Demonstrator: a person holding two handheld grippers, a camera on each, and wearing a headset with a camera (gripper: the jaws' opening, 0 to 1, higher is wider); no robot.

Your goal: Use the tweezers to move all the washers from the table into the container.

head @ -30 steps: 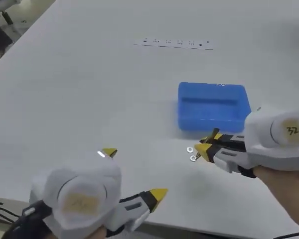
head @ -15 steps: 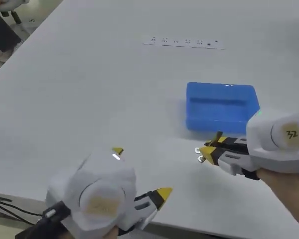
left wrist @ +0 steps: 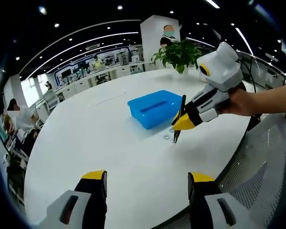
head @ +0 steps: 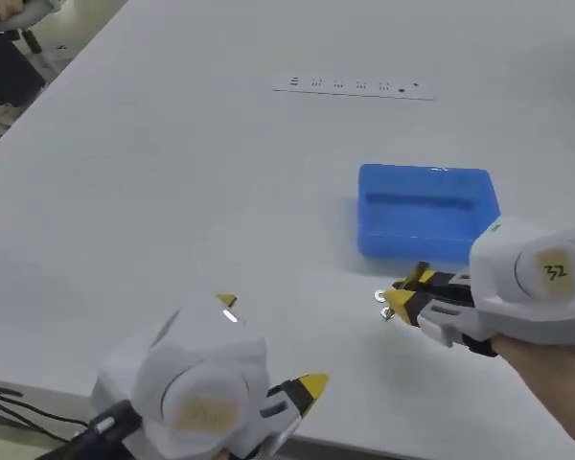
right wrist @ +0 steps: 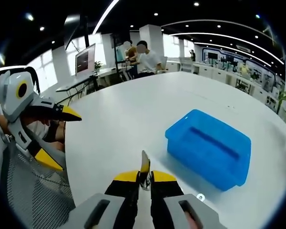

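right hand-held gripper (head: 402, 297) clamped on tweezers (left wrist: 180, 117), tips by washers (left wrist: 167, 137). pinch one rim, lift straight, drop into container (head: 426, 206). left hand-held gripper (left wrist: 148, 179) wide open, empty.

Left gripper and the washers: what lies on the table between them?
Only bare table between the left gripper and the washers, seen in the left gripper view.
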